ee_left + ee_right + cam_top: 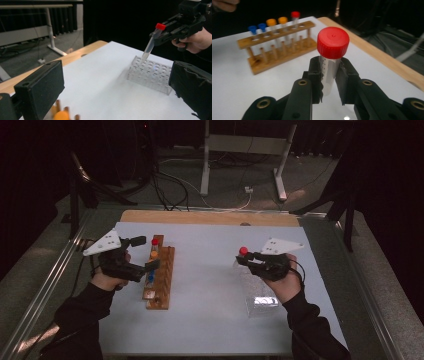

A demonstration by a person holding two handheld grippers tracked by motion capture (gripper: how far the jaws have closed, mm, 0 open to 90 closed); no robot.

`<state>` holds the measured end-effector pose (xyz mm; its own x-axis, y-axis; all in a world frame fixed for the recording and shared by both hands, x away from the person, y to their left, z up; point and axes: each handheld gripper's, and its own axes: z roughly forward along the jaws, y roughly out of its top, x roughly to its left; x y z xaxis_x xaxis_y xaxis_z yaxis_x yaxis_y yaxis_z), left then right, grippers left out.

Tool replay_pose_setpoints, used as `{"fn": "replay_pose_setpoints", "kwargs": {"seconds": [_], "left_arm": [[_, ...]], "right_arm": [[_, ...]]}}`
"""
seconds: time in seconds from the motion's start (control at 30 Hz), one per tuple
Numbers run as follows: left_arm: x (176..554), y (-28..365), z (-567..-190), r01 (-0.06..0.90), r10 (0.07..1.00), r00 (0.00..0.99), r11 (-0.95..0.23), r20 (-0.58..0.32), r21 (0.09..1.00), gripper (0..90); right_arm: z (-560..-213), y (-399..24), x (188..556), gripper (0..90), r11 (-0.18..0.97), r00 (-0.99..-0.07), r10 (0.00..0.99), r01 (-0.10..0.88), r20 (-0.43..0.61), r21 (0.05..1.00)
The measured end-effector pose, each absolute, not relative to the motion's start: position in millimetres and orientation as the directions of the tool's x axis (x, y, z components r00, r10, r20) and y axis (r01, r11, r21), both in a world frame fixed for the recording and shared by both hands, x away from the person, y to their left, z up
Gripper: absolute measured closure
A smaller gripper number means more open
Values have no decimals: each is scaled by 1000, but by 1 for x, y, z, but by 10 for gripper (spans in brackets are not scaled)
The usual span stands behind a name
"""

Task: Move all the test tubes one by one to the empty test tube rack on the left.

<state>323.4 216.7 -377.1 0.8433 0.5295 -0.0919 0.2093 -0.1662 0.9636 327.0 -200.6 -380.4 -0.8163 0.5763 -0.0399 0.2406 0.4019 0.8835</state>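
Note:
My right gripper (246,257) is shut on a clear tube with a red cap (333,42), its pads pressing the tube just under the cap. The tube (149,48) hangs tilted, with its tip over the far corner of a clear plastic rack (150,73) on the white table top. My left gripper (144,253) stands open above a wooden rack (162,282), with nothing between its fingers (40,87). The wooden rack (277,52) holds several tubes with blue, orange and red caps.
The white table top (210,285) has a wooden strip (210,217) along its far edge. Metal rails run along both sides. Beyond the table stand a grey frame (245,150) and cables on the floor.

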Motion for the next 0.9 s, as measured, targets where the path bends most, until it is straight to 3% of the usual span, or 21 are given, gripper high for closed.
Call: {"fn": "replay_pose_setpoints", "kwargs": {"seconds": [0.3, 0.43, 0.9], "left_arm": [[319, 170, -379, 202, 443, 892, -214, -89, 956, 18], [317, 152, -382, 183, 405, 911, -228, -78, 956, 67], [311, 105, -395, 112, 331, 944, -306, -5, 945, 467]], "right_arm": [[-396, -167, 321, 748, 440, -872, 490, 248, 1, 863], [-402, -154, 317, 748, 459, -888, 459, 244, 7, 854], [-406, -131, 310, 748, 495, -915, 403, 231, 14, 838]]}}
